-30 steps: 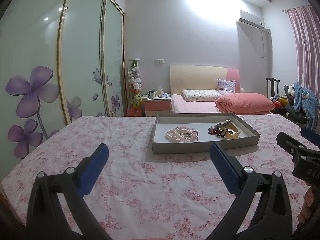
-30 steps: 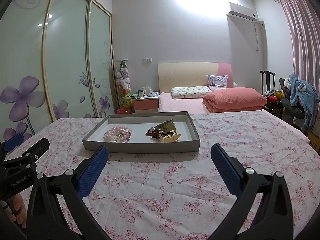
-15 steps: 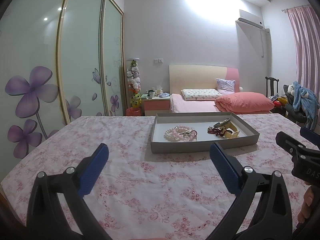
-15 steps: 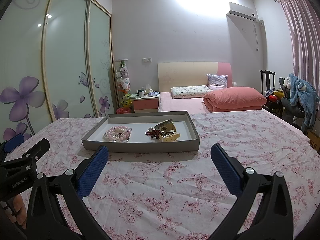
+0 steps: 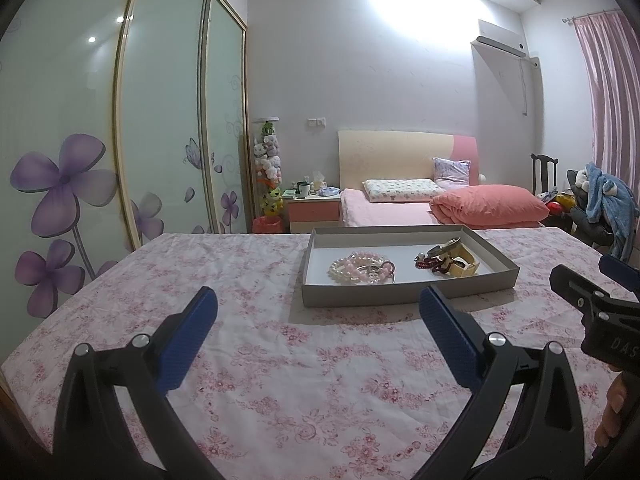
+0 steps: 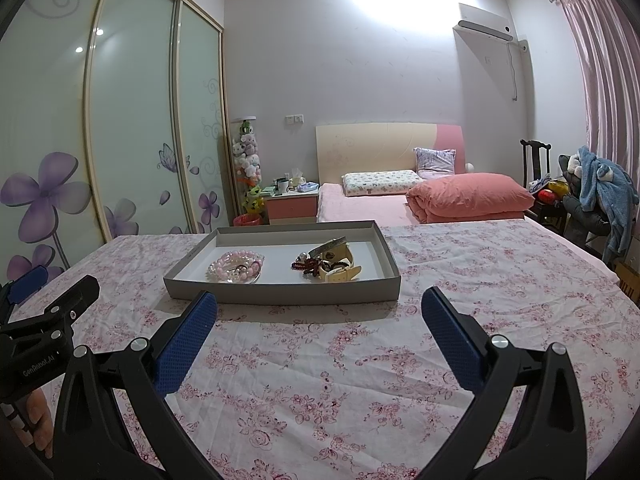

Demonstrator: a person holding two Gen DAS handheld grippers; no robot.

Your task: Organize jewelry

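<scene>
Nearest us, both pairs of jaws stand wide apart and hold nothing: our left gripper (image 5: 318,328) and our right gripper (image 6: 319,330) hover above the floral cloth (image 6: 320,380) that covers the worktop, each well short of the jewelry. Just beyond them sits the shallow grey tray (image 6: 280,294), resting flat on the cloth. Inside it, toward its left, lies a coil of pink and white bead bracelets (image 6: 236,267); toward its right is a tangle of a dark red bead strand (image 6: 306,266) and a cream strap watch (image 6: 340,268), touching one another. We judge all of these light and easily shifted. The bead loops look limp and smooth, likely to slide between the pads, so we would pinch across a single strand at the outer edge of the coil. The watch seems stiffer; its strap offers the surest hold, away from the face. Lifting it may drag the red strand along. Farther back stands a bed (image 6: 400,200) with a pink quilt.
</scene>
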